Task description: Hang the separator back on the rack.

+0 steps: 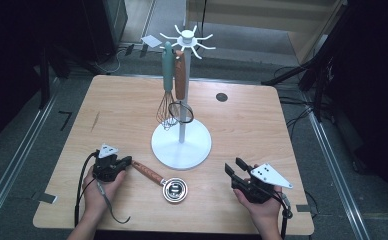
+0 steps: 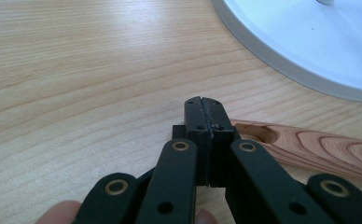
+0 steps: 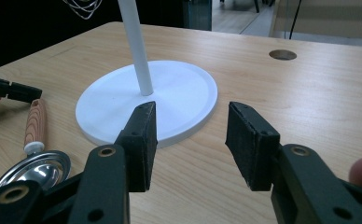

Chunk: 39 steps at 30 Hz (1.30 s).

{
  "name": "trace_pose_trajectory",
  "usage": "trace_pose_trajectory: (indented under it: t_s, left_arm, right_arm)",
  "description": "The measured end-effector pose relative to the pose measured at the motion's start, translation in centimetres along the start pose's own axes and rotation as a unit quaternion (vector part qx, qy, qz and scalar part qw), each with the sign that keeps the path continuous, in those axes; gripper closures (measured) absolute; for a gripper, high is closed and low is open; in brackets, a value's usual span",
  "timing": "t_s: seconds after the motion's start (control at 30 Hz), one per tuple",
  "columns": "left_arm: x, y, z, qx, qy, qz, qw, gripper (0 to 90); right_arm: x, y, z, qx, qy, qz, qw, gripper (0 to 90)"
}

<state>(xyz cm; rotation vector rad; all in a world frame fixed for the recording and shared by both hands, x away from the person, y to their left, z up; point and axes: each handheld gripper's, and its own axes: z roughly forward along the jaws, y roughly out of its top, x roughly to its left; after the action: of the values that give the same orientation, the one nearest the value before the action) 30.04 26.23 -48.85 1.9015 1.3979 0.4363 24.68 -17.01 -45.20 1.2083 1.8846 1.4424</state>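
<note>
The left gripper (image 1: 126, 161) is seen with fingers (image 2: 206, 122) pressed together, nothing gripped, just beside the wooden handle end of the measuring spoon (image 1: 158, 179), which is laid flat on the surface (image 1: 252, 120) near the white stand (image 1: 181, 145). The right gripper (image 1: 235, 167) is held apart, fingers (image 3: 251, 142) parted around nothing.
</note>
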Motion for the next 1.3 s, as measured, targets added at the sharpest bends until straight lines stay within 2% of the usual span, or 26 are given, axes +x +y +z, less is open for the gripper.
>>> trace_pose_trajectory:
  t_s: [0.13, 0.27, 0.33, 0.4, 0.47, 0.53, 0.7, 0.83, 1.03, 1.3]
  left_arm:
    - [-0.8, -0.1, 0.2, 0.000, -0.011, 0.011, 0.9999, 90.0]
    - [-1.8, -0.4, 0.2, 0.003, -0.026, 0.019, 0.9995, 90.0]
    - [-1.9, -0.3, 0.2, 0.003, -0.022, 0.022, 0.9995, 90.0]
    - [-1.4, 0.0, 0.4, -0.006, -0.012, 0.014, 0.9998, 90.0]
    - [-0.6, 0.3, 0.7, -0.008, -0.012, -0.007, 0.9999, 90.0]
    - [-0.4, 0.7, 1.1, -0.005, -0.013, -0.008, 0.9999, 90.0]
    - [-1.0, 1.1, 1.7, -0.002, -0.020, 0.014, 0.9997, 90.0]
    - [-1.3, 1.1, 1.7, 0.000, -0.026, 0.022, 0.9994, 90.0]
    - [-1.8, 0.7, 1.4, 0.005, -0.036, 0.030, 0.9989, 90.0]
    - [-3.1, -0.1, 0.8, 0.009, -0.047, 0.039, 0.9981, 90.0]
  right_arm:
    - [0.3, 0.0, 0.2, -0.001, 0.008, 0.003, 1.0000, 54.4]
    - [1.0, 0.0, 0.4, 0.005, 0.017, -0.008, 0.9998, 53.6]
    - [1.2, -0.1, 0.6, 0.010, 0.020, -0.011, 0.9997, 53.6]
    - [1.4, -0.3, 0.7, 0.014, 0.024, -0.011, 0.9995, 53.6]
    - [1.6, -0.4, 0.9, 0.018, 0.028, -0.009, 0.9994, 53.6]
    - [1.9, -0.4, 1.0, 0.018, 0.031, -0.011, 0.9993, 53.6]
    - [2.0, -0.4, 1.3, 0.021, 0.034, -0.012, 0.9991, 53.6]
    - [2.0, -0.5, 1.3, 0.024, 0.036, -0.014, 0.9990, 53.6]
    - [2.4, -0.6, 1.2, 0.023, 0.043, -0.014, 0.9987, 53.5]
    - [3.8, -0.7, 1.4, 0.036, 0.067, -0.016, 0.9970, 52.6]
